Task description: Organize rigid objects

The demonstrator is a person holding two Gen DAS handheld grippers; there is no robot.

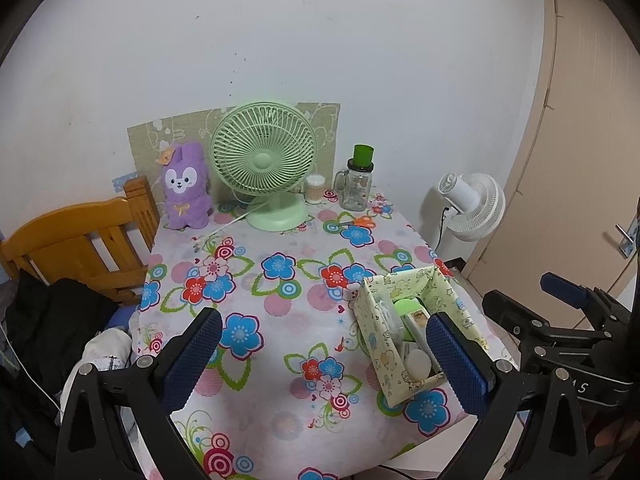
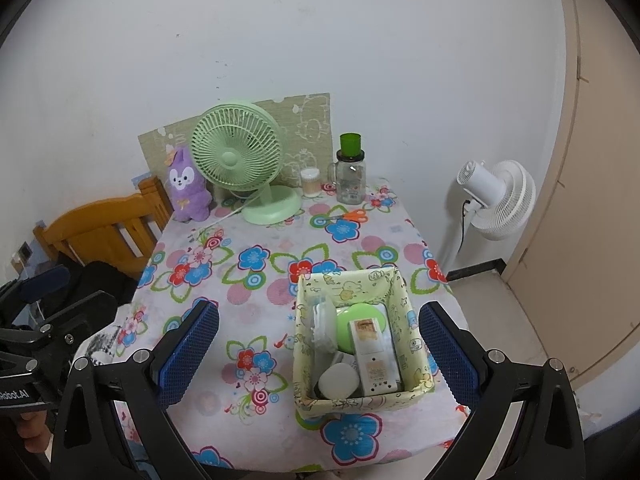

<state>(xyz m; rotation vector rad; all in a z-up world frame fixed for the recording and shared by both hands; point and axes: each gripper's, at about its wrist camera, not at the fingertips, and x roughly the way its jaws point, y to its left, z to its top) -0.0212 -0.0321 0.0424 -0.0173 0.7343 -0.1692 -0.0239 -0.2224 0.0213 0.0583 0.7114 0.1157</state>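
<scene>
We are holding the left gripper [image 1: 324,354] wide above the flowered tablecloth [image 1: 276,300], and nothing is sitting between its blue pads [image 1: 196,356]. In the left wrist view, the storage box [image 1: 404,394] with the yellow-green cartoon print is appearing at the lower right of the frame, and the right pad is covering a part of it. We are seeing small rigid things inside: a round green case [image 1: 408,306], a white oval piece [image 1: 418,362] and a clear plastic box [image 1: 386,318].

We are holding the right gripper [image 2: 318,350] wide too, with nothing in it. In the right wrist view, the box is lying at the lower centre, mostly between the two pads, and we cannot tell if a pad is touching it. A white remote-like item [image 2: 374,356] is lying in it beside the green case.

In the upper middle of both views, a green desk fan [image 1: 264,164] is standing near the wall. A purple plush toy [image 1: 186,192] is sitting left of it. A cotton swab jar [image 1: 315,189] and a glass jar with a green lid [image 1: 357,182] are standing right of it. Orange scissors [image 1: 356,223] are lying in front of the jar. A white floor fan [image 2: 498,202] is standing at the right of the frame, beside the table.
</scene>
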